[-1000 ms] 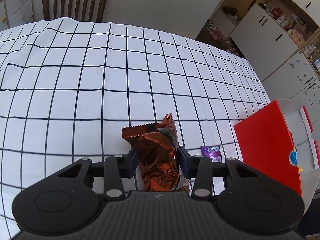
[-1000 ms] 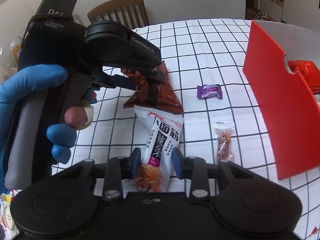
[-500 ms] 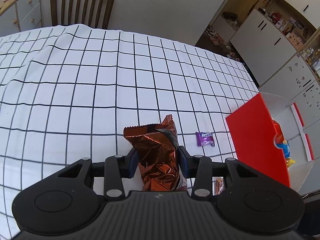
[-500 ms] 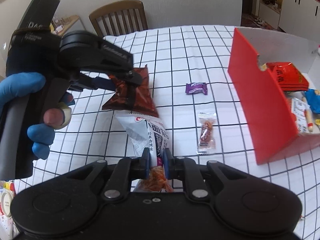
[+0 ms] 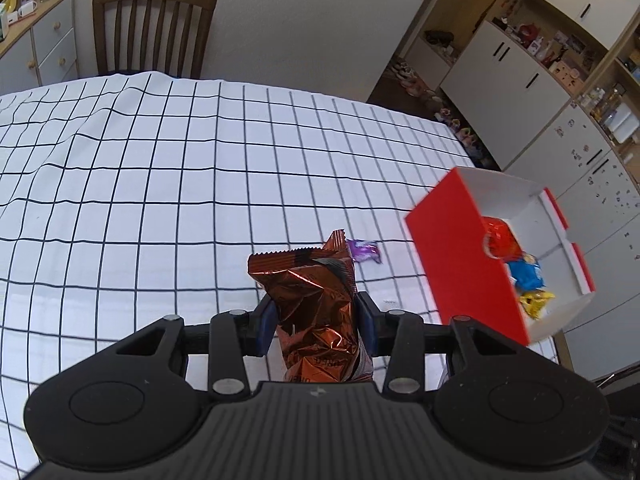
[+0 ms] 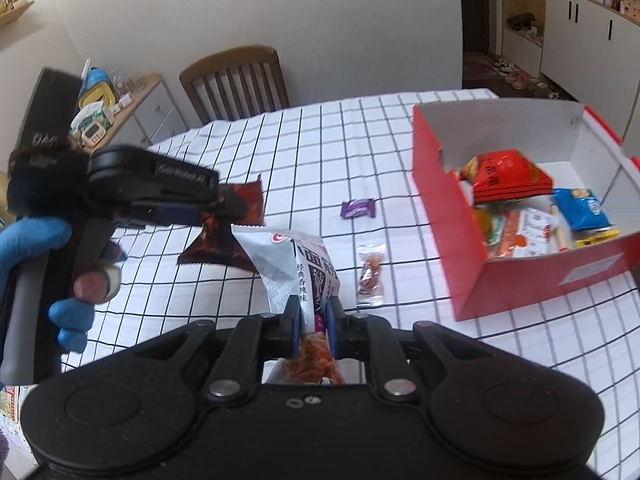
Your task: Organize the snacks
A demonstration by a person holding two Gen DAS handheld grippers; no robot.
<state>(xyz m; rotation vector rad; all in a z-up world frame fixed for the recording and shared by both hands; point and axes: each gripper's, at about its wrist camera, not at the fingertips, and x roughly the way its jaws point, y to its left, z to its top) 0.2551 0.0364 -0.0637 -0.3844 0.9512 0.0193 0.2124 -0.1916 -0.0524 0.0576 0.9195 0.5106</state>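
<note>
My left gripper (image 5: 316, 326) is shut on a crumpled brown foil snack bag (image 5: 316, 304) and holds it above the checked tablecloth; it also shows in the right wrist view (image 6: 224, 232). My right gripper (image 6: 313, 326) is shut on a white snack packet (image 6: 296, 270) with red print, lifted off the table. A red box (image 6: 532, 280) with white inside stands at the right and holds several snacks, among them a red bag (image 6: 506, 176) and a blue bag (image 6: 584, 208). The red box also shows in the left wrist view (image 5: 460, 256).
A purple candy (image 6: 358, 209) and a small clear-wrapped snack (image 6: 371, 274) lie on the tablecloth (image 6: 360, 140) left of the box. The purple candy also shows in the left wrist view (image 5: 365, 249). A wooden chair (image 6: 236, 80) stands at the far table edge. Cabinets line the right wall.
Both grippers have risen with their snacks. The right gripper closed on the white packet and lifted it off the table. The red box's inside has come into view.
</note>
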